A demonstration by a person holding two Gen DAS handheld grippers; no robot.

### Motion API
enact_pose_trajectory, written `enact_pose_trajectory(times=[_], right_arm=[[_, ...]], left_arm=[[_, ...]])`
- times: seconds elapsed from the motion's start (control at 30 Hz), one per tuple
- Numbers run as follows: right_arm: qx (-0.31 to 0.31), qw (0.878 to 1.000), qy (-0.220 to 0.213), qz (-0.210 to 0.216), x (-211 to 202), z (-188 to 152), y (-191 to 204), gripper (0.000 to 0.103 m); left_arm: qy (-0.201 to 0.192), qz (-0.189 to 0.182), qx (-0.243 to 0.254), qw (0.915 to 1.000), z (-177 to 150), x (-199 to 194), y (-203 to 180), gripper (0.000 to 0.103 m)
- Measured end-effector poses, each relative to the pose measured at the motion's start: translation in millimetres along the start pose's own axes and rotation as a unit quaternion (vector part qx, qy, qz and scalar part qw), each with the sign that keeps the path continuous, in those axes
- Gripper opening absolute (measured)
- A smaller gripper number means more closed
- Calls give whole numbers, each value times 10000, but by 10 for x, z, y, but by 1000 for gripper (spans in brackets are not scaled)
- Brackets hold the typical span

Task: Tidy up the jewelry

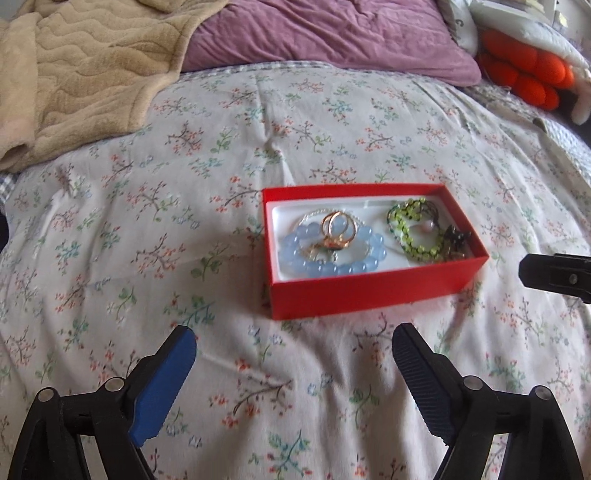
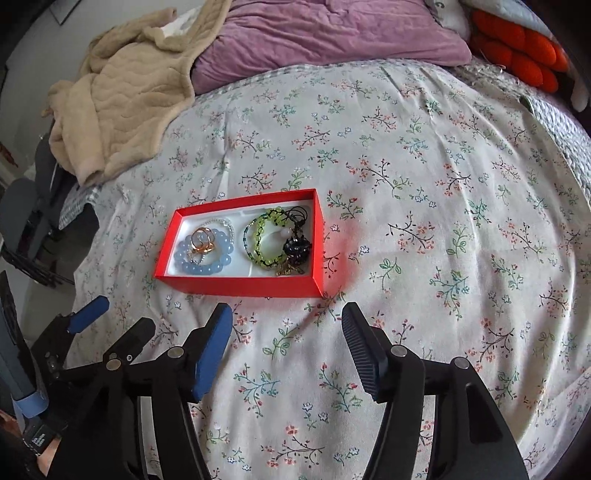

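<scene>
A red box (image 1: 369, 291) (image 2: 236, 286) with a white lining lies on the floral bedspread. Inside, a blue bead bracelet (image 1: 332, 266) (image 2: 199, 264) with gold rings (image 1: 338, 227) (image 2: 204, 240) lies on the left, a green bead bracelet (image 1: 413, 229) (image 2: 258, 236) and dark pieces (image 2: 295, 245) on the right. My left gripper (image 1: 293, 345) is open and empty, just in front of the box. My right gripper (image 2: 286, 321) is open and empty, in front of the box's right end; its tip shows at the right edge of the left wrist view (image 1: 554, 277).
A beige blanket (image 1: 74, 74) (image 2: 129, 92) lies at the back left. A purple pillow (image 1: 325, 33) (image 2: 325, 37) lies behind. An orange cushion (image 1: 524, 74) (image 2: 521, 48) sits at the back right. The bed edge drops off on the left in the right wrist view.
</scene>
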State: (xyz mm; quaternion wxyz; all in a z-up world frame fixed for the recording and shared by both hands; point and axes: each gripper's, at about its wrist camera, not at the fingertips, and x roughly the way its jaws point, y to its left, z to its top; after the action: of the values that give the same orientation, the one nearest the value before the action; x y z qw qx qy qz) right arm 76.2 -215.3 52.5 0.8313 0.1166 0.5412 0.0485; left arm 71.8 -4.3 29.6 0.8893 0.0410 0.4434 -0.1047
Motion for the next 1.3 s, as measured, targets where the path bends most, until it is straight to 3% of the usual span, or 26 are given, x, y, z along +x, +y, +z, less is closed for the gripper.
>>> enact_pose_trajectory(times=[0.17,0.4,0.6,1.3], right_arm=[[-147,9997,37,-194,-52,-187,31,71],[-516,9961,0,-711,0,-469,116,103],[-792,9908,193,-1082,134,-587,142,103],[-821,9894,272,-1167,186,-580,191,103]], left_arm=[[243,212,-85,9994,-135,-38,18,98],[602,385,-357,9968,-334,-18,63,102],[552,648,-396,9956,-387,-10,24,102],[647,625,-342,9954,-401,40,-39,102]])
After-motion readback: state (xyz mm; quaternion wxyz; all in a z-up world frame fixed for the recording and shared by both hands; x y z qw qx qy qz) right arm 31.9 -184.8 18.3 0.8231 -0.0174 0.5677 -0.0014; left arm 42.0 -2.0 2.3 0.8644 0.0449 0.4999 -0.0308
